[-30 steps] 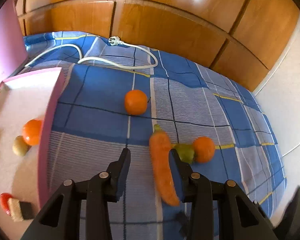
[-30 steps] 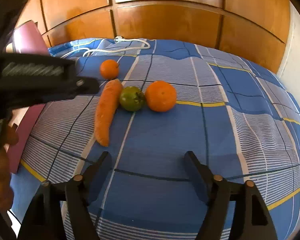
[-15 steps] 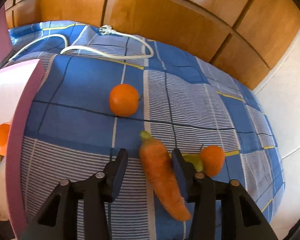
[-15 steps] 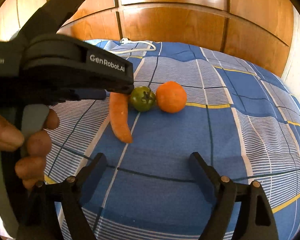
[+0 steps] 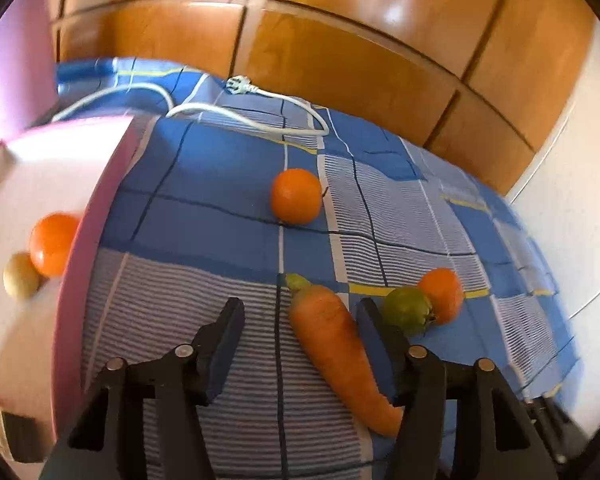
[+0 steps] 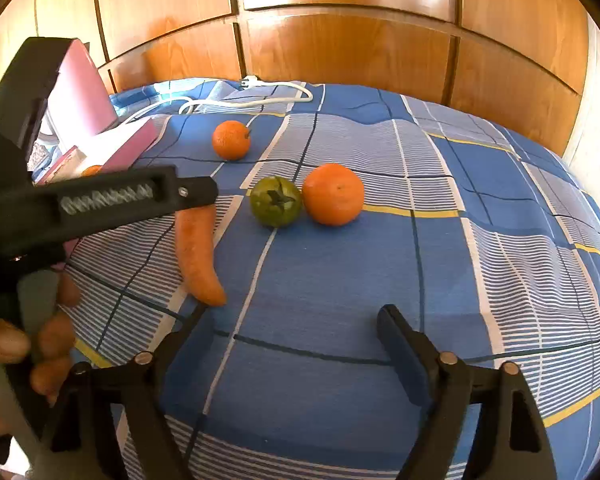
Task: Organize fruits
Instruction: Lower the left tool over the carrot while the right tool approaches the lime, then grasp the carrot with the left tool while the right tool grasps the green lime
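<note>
**Two grippers over the bedspread, a carrot between one pair of jaws**

Two black fingers of the left gripper [image 5: 300,316] stand on either side of the carrot [image 5: 340,356], which lies on the blue checked bedspread [image 5: 220,184] close against the right-hand finger, with a clear gap to the other. The jaws have just been opening and now stand about half wide, the carrot between them but not squeezed. Its thin tip is hidden behind the right finger, and the leafy stub points away from the gripper.

Just beyond that finger sits a green tomato [image 5: 407,311], touching an orange [image 5: 440,295] behind it. A second orange [image 5: 296,196] lies alone farther up the cloth, well apart from the rest. To the left stands a pink box [image 5: 96,216], blurred and cut off by the edge of the view; inside it are a third orange [image 5: 52,243] and a small yellowish fruit [image 5: 20,276], too soft to name. A white cable with a plug [image 5: 236,84] trails across the far end of the bed before the wooden wardrobe doors [image 5: 340,52].

The right gripper [image 6: 292,324] hangs above bare cloth with its jaws wide and nothing in them. From its view the left gripper's body covers the carrot's upper end, and the person's hand [image 6: 24,344] on its handle is cut off at the frame's edge.
</note>
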